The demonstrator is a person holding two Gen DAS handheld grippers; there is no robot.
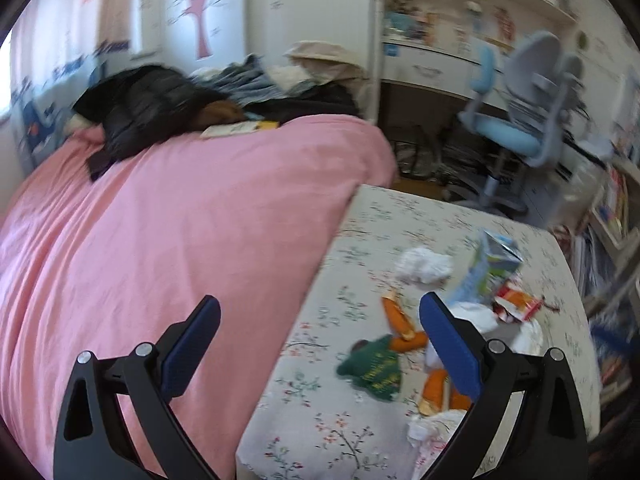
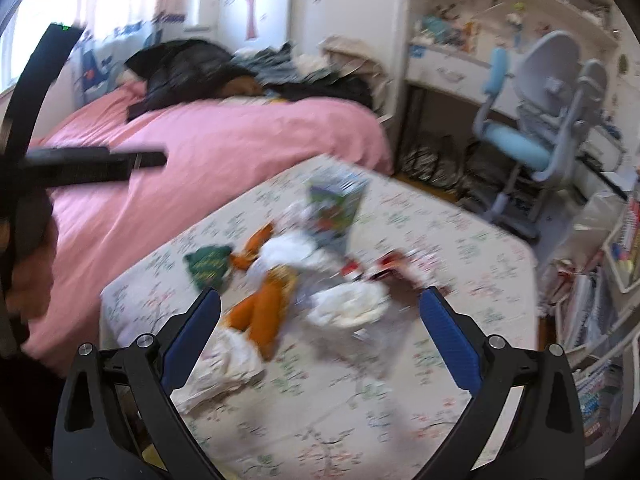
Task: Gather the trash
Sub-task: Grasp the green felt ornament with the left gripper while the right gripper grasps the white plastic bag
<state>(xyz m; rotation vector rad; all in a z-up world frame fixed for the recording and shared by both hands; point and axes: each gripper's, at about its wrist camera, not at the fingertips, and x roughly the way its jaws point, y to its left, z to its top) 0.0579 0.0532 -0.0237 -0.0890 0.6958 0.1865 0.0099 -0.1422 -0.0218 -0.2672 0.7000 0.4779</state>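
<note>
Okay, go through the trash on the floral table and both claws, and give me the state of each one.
Left claw: open, empty.
Right claw: open, empty.
Green wrapper: crumpled, lying flat.
Carton: torn open, tipped over.
White tissue: balled up.
Orange peels: scattered pieces.
Red packet: torn open.

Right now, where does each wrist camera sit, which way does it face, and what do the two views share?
Left wrist: above the pink duvet's edge, facing the wall; open left gripper, trash to its right.
Right wrist: over the floral table, facing the trash pile; open right gripper, the other gripper's frame at left.
Shared: green wrapper, blue chair.
</note>
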